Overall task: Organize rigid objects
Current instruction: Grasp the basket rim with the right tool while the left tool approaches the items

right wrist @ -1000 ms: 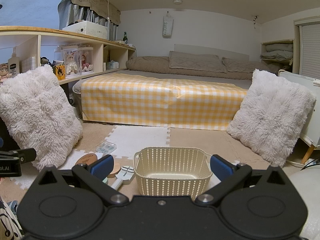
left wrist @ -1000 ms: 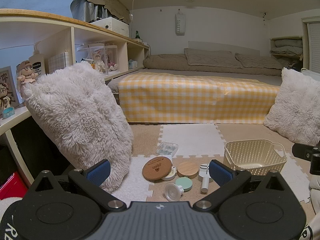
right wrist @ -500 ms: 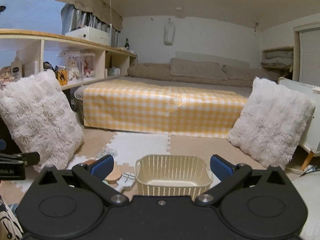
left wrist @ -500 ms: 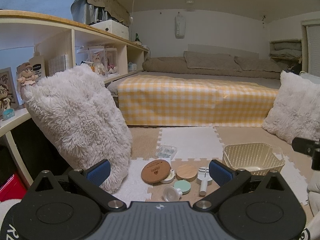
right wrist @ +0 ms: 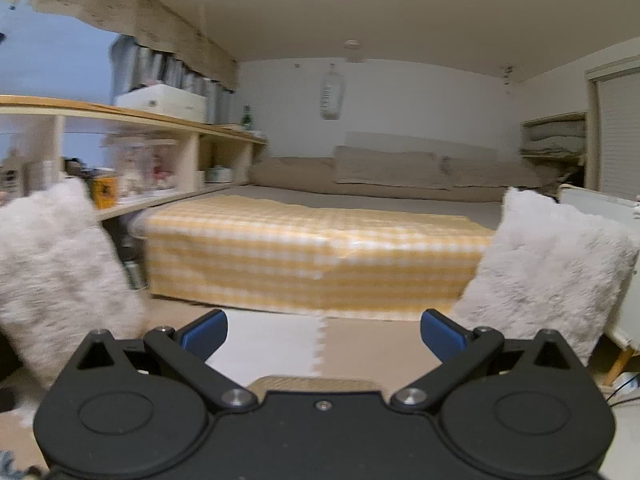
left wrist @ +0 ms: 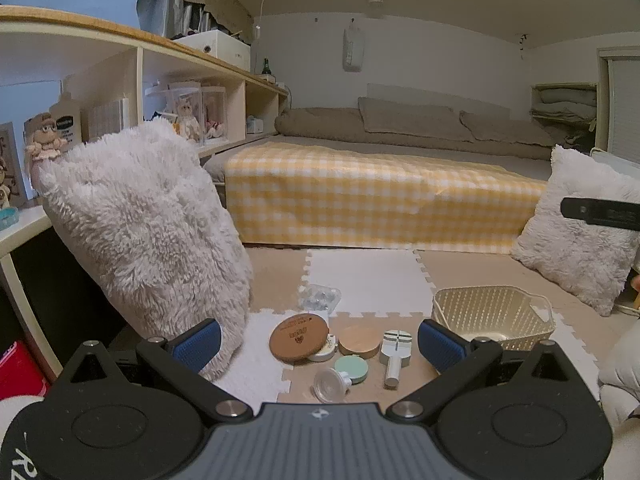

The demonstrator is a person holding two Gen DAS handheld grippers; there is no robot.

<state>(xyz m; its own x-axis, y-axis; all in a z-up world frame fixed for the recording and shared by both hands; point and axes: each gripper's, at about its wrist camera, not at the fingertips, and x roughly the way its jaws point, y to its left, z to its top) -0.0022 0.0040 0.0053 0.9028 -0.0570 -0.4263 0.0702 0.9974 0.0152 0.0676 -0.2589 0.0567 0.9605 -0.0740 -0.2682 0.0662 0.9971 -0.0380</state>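
My left gripper [left wrist: 319, 346] hangs wide open over the floor mat [left wrist: 368, 280], holding nothing, with the wooden lid [left wrist: 298, 337], green tin [left wrist: 351, 368] and white tool [left wrist: 394, 354] lying between its fingers beside the basket [left wrist: 494, 312], while my right gripper [right wrist: 323, 336] is likewise spread and empty, its view blurred.
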